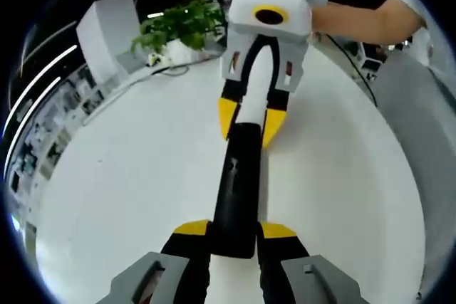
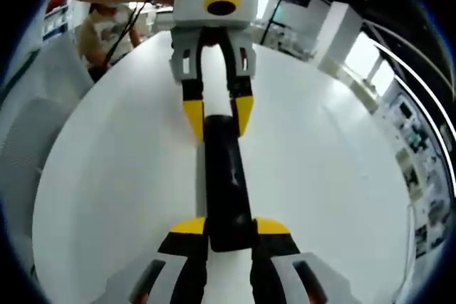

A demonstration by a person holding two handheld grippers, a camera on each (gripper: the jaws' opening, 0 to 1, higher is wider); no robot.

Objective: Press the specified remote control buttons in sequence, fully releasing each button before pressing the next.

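Gripping one end of the remote control (image 1: 237,190), the left tool (image 1: 235,231) has its yellow-tipped jaws drawn in narrow against the remote's two long sides, seen rising from the bottom of the left gripper view. The right tool (image 1: 247,117) faces it from the far end, its own yellow tips closed in just as narrowly around the remote's other end. So the remote lies stretched between the two tools, held at both ends and running straight along the line of the jaws.

In the right gripper view the same hold shows from the opposite side: the right tool (image 2: 231,227) clamps the near end of the remote control (image 2: 226,176) and the left tool (image 2: 216,113) pinches the far end.

The remote is a long, slim bar, glossy black along most of its length and white at one end, with smooth rounded edges. Its buttons are too small to make out. Each tool has a white, smooth plastic body, black arms and bright yellow pads.

Under the remote lies the table (image 1: 128,176), a broad, plain white, matte surface. A person's arm (image 1: 370,19) reaches in to the right tool's body. Beyond the table's far edge stands a leafy green plant (image 1: 178,26) beside a white pillar (image 1: 110,33).
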